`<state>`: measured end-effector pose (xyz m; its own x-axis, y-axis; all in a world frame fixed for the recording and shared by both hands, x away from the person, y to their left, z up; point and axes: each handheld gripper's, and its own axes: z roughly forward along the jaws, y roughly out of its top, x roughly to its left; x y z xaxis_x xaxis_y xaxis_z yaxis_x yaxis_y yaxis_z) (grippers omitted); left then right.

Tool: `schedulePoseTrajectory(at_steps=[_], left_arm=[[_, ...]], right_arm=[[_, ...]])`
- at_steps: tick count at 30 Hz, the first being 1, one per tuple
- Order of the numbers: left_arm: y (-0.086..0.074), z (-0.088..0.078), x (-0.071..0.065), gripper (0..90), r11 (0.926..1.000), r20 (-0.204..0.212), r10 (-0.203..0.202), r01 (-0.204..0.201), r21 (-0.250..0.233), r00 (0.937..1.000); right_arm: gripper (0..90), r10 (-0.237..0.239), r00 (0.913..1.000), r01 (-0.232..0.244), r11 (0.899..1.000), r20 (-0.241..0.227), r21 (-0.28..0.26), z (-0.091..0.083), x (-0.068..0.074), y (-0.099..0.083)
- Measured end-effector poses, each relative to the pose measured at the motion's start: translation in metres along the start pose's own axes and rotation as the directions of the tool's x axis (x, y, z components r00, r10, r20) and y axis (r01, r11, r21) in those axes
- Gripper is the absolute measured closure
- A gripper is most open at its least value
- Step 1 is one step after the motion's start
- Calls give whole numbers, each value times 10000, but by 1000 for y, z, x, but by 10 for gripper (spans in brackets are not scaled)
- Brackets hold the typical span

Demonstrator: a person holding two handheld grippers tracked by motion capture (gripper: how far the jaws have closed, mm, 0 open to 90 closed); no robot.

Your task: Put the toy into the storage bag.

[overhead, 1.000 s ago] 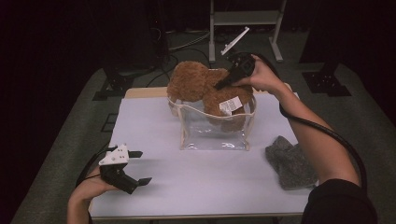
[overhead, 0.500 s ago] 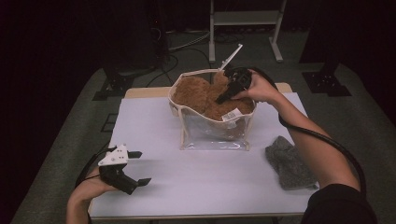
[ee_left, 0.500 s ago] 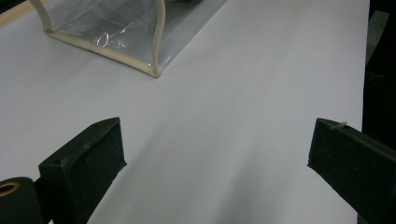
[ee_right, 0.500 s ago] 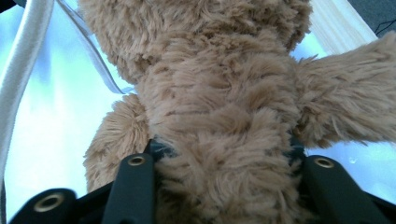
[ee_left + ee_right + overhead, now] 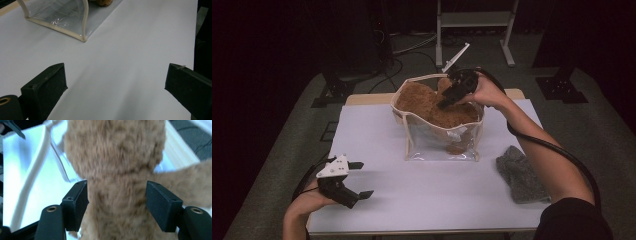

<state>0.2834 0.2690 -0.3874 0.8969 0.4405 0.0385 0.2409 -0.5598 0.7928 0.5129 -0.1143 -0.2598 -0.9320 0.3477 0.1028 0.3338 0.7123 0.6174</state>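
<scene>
A brown plush toy [image 5: 432, 107] lies sunk in a clear plastic bag [image 5: 439, 145] with cream piping, standing at the back middle of the white table [image 5: 372, 130]. My right gripper [image 5: 443, 104] reaches down into the bag's mouth. In the right gripper view its jaws [image 5: 117, 202] have just been opening and now stand wide on either side of the toy's furry neck [image 5: 117, 170], fur brushing the pads. My left gripper [image 5: 364, 179] rests low at the table's front left, open with nothing between its jaws [image 5: 116, 85]. The bag's corner [image 5: 83, 37] lies ahead of it.
A grey cloth [image 5: 522, 175] lies on the table at the right, beside my right forearm. A metal stand [image 5: 474, 20] and cables are on the dark floor behind the table. Bare white tabletop stretches between the left gripper and the bag.
The plush toy has gone from sitting high above the bag's rim down into the bag, with my right gripper following it lower. The left gripper has stayed put.
</scene>
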Motion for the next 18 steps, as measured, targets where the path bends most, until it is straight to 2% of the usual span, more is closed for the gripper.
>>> schedulePoseTrajectory(at_steps=[5,13,18], left_arm=[[0,-1,0,30,10000,-46,10,-10,-39,10000],[0,-2,0,30,10000,-35,16,-16,-81,10000],[0,-2,0,30,9999,-27,-13,12,-114,10000]], right_arm=[[348,-265,9996,259,9982,-96,-532,3,6,20],[397,-590,9975,532,9889,-385,-1384,16,16,47],[418,-742,9966,676,9854,-369,-1561,27,19,59]])
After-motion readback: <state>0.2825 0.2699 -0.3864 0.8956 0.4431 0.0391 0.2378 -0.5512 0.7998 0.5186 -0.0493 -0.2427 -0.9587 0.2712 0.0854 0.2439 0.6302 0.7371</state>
